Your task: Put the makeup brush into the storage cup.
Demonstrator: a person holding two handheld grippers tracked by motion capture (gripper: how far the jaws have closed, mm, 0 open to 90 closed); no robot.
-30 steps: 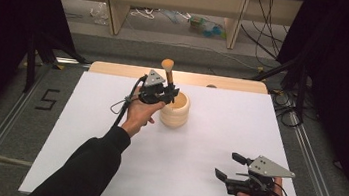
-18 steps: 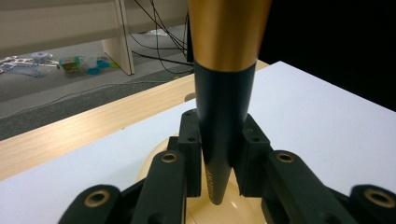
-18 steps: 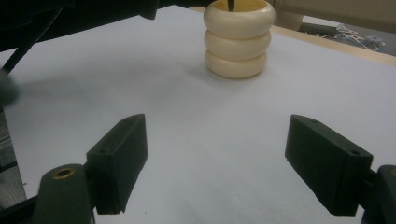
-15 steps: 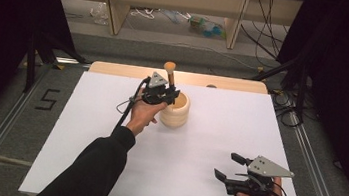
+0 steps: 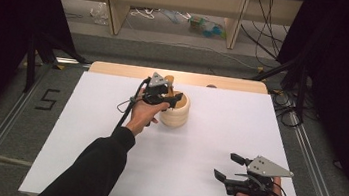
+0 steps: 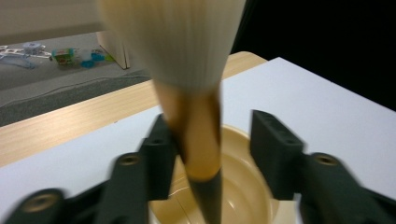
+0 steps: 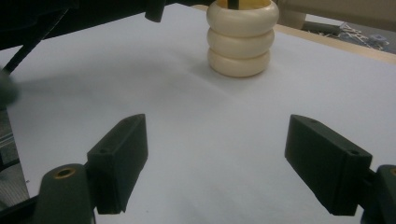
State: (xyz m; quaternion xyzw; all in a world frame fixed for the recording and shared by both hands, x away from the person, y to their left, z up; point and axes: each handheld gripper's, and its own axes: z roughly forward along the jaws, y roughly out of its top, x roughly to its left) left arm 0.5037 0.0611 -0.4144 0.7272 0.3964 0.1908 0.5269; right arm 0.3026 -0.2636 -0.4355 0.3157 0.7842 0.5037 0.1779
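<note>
A white sheet [image 5: 208, 132] covers the surface, with a strip of bare wood [image 5: 234, 84] showing along its far edge. Beyond that lie a grey floor, wooden shelf legs [image 5: 115, 5] and some litter [image 5: 206, 26]. Nothing stands between the two hands on the sheet.

A cream ribbed mortar [image 5: 176, 112] sits near the far middle of the sheet. A wooden pestle [image 6: 196, 107] stands in it, its dark tip down inside the bowl and its broad pale end up.

The left tongs [image 5: 165, 97] hang right over the mortar's rim. Their jaws have just been opening, and in the left gripper view they stand apart on either side of the pestle: one pad lies against or just beside the shaft, the other is clear of it, so the pestle is not pinched.

The right tongs [image 5: 228, 167] rest at the near right of the sheet, well apart from the mortar, spread wide with only bare sheet between them.
</note>
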